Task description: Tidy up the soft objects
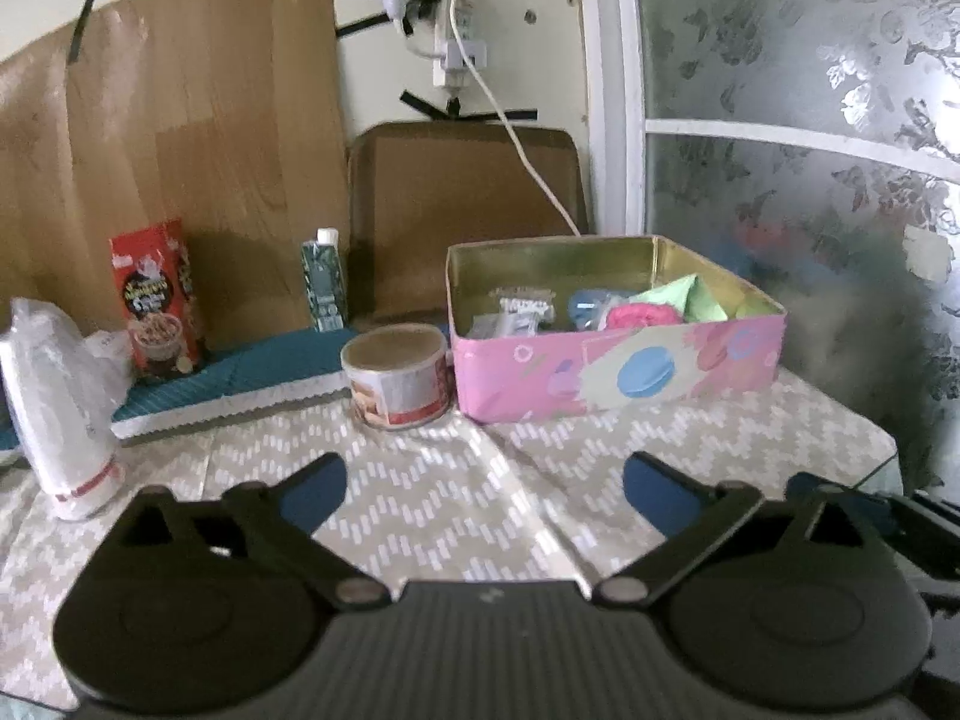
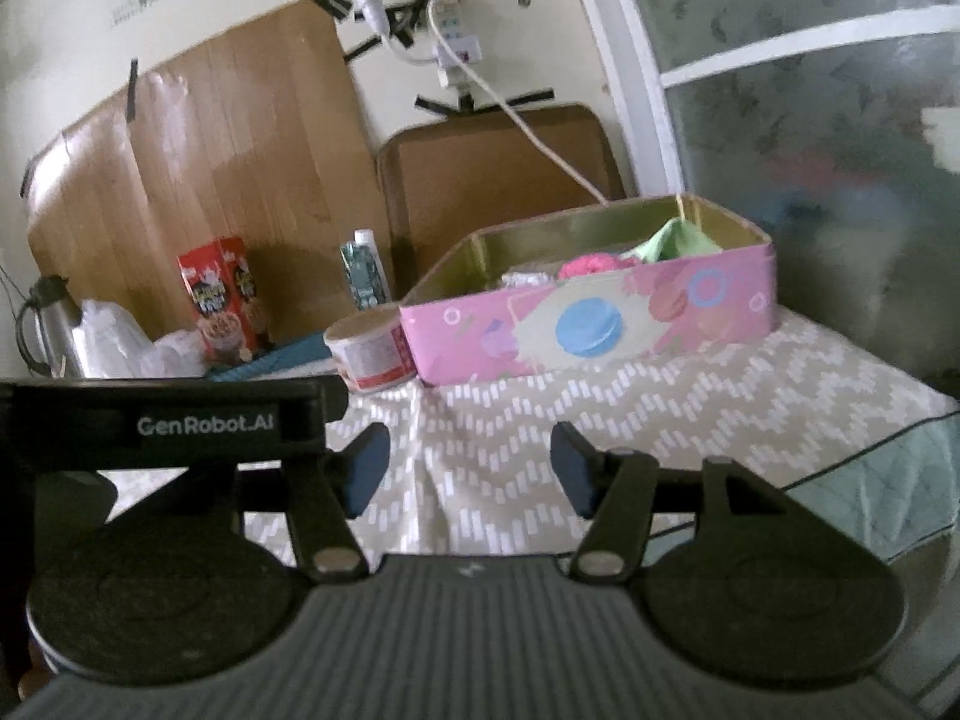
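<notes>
I hold both grippers above the patterned tablecloth (image 1: 432, 498). My left gripper (image 1: 485, 483) gapes wide and empty; my right gripper (image 2: 470, 468) stands partly open, also empty. The soft things, a pink knitted piece (image 1: 639, 317) and green cloth (image 1: 690, 297), lie inside the pink tin (image 1: 618, 369) ahead. They look light and limp; I would pinch a raised fold.

I see one table (image 1: 420, 498) under a chevron cloth. The pink tin (image 1: 618, 372) stands on it; a round can (image 1: 396, 375) touches its left side, a teal mat (image 1: 240, 378) farther left.
</notes>
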A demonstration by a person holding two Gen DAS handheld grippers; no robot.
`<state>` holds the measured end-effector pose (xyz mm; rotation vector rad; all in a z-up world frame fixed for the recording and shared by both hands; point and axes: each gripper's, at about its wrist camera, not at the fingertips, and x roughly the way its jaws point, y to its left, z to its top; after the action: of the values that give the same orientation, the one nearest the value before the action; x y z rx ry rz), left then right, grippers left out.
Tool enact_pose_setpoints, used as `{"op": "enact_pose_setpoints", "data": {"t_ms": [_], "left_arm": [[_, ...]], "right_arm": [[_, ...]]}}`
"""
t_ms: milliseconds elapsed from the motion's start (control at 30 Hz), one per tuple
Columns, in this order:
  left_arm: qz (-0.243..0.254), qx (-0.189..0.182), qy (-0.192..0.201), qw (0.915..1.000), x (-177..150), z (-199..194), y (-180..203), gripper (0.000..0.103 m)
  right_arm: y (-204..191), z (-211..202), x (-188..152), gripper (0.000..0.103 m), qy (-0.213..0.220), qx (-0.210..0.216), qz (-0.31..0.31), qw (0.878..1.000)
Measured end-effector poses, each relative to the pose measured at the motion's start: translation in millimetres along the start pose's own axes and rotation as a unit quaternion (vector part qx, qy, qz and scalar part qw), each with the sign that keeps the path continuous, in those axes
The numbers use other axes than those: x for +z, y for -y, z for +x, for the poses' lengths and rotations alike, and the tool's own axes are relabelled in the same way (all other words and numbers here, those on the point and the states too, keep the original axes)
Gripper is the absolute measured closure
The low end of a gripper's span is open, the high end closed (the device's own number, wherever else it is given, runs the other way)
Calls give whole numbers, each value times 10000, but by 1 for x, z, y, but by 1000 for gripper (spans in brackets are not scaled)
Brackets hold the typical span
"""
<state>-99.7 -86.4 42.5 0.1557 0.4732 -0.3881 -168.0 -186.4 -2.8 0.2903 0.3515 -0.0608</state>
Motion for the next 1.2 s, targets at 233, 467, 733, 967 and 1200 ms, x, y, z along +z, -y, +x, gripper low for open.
{"op": "enact_pose_setpoints", "data": {"t_ms": [233,467,733,967,1200], "left_arm": [[10,136,73,9999,1,-10,4,0],[-80,364,118,9992,-4,-10,-2,0],[-160,480,98,9987,-8,-11,-9,0],[-266,594,55,9979,-11,-9,-16,0],[-289,680,39,9973,-13,-8,-21,0]], "right_arm": [[6,-12,-2,33,185,40,159,9997],[7,-11,-3,33,180,53,157,9997],[3,-9,-5,32,127,95,126,9998],[0,-8,-6,31,90,106,87,9999],[-1,-6,-8,29,64,110,83,9999]]}}
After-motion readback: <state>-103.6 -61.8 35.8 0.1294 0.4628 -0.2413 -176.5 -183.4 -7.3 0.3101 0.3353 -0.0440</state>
